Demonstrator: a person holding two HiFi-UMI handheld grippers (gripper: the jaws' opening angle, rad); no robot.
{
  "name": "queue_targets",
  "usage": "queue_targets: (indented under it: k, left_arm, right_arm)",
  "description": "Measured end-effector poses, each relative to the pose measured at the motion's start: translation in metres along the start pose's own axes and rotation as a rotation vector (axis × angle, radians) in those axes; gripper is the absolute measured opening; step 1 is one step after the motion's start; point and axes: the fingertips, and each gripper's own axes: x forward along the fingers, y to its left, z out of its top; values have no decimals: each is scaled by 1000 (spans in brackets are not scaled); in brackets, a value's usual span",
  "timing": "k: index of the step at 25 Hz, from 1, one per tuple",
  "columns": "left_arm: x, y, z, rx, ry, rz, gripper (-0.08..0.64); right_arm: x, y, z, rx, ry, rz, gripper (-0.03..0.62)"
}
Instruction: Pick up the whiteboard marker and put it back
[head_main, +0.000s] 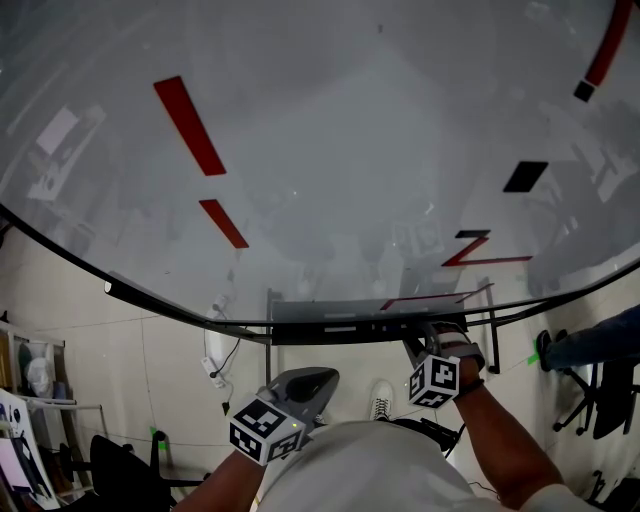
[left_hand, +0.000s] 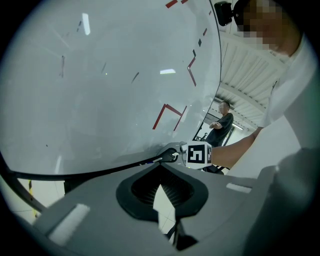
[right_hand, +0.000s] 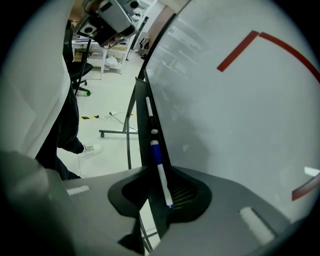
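The whiteboard marker (right_hand: 161, 170), white with a blue band, lies along the dark tray (right_hand: 145, 120) at the foot of the whiteboard (head_main: 330, 150). Its near end sits between the pads of my right gripper (right_hand: 158, 175), which looks shut on it. The head view shows that right gripper (head_main: 428, 345) right at the tray (head_main: 340, 325); the marker itself is hidden there. My left gripper (head_main: 305, 383) hangs lower and to the left, away from the board, shut with nothing in it. From the left gripper view (left_hand: 161, 167), the right gripper (left_hand: 172, 156) shows at the tray's edge.
The board carries red strokes (head_main: 190, 125) and a black patch (head_main: 525, 176). A second white pen (right_hand: 148, 107) lies farther along the tray. Below are the board's stand legs (right_hand: 131, 145), floor cables (head_main: 215, 365), chairs (head_main: 590, 400) and a person in the background (left_hand: 222, 122).
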Motion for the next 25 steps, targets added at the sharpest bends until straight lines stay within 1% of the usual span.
queue_targets:
  k: [6,12,20,25]
  left_arm:
    - [0,2,-5,0,11,9,17]
    - [1,2,-7,-4,14,9,17]
    - [1,4,-7,-13,10,10,17]
    - [1,6,-5,-14,4,15,17]
  right_arm:
    - [3,-1,3,-38,10,0,64]
    - [7,1,5,-116,30,21,63]
    - [13,-1,7,-173,66,33,61]
    - [14,1,8,-235,81,45,51]
